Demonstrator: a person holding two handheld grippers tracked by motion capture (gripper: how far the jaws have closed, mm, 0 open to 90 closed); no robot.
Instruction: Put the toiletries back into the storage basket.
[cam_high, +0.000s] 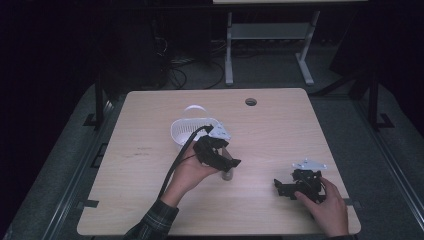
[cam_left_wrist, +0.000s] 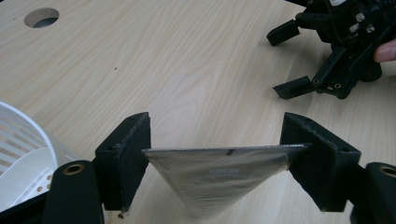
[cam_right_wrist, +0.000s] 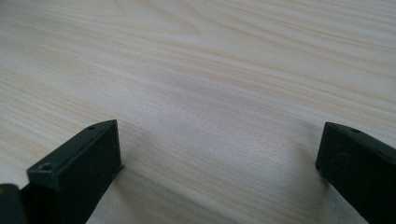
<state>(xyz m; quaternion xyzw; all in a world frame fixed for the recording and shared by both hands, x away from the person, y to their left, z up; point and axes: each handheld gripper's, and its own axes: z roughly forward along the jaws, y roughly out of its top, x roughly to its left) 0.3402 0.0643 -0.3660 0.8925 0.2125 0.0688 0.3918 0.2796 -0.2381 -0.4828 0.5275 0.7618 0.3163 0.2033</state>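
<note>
A small clear plastic packet (cam_left_wrist: 219, 175) with grey print is stretched flat between my left gripper's (cam_left_wrist: 217, 137) jaws, and both pads press on the ends of its top edge. In the high view the left gripper (cam_high: 227, 162) hovers over the table's middle with the packet (cam_high: 227, 174) hanging under it, just in front of a white slotted basket (cam_high: 192, 129). My right gripper (cam_high: 281, 187) rests low on the table at the front right, open, with bare wood between its jaws (cam_right_wrist: 219, 154). The left gripper view shows the right gripper (cam_left_wrist: 292, 60) farther off.
The wooden table (cam_high: 280, 130) has a round cable hole (cam_high: 251, 102) near its far edge. The basket's rim (cam_left_wrist: 23, 154) sits close to the left jaw. A desk frame and cables stand on the dark floor beyond the table.
</note>
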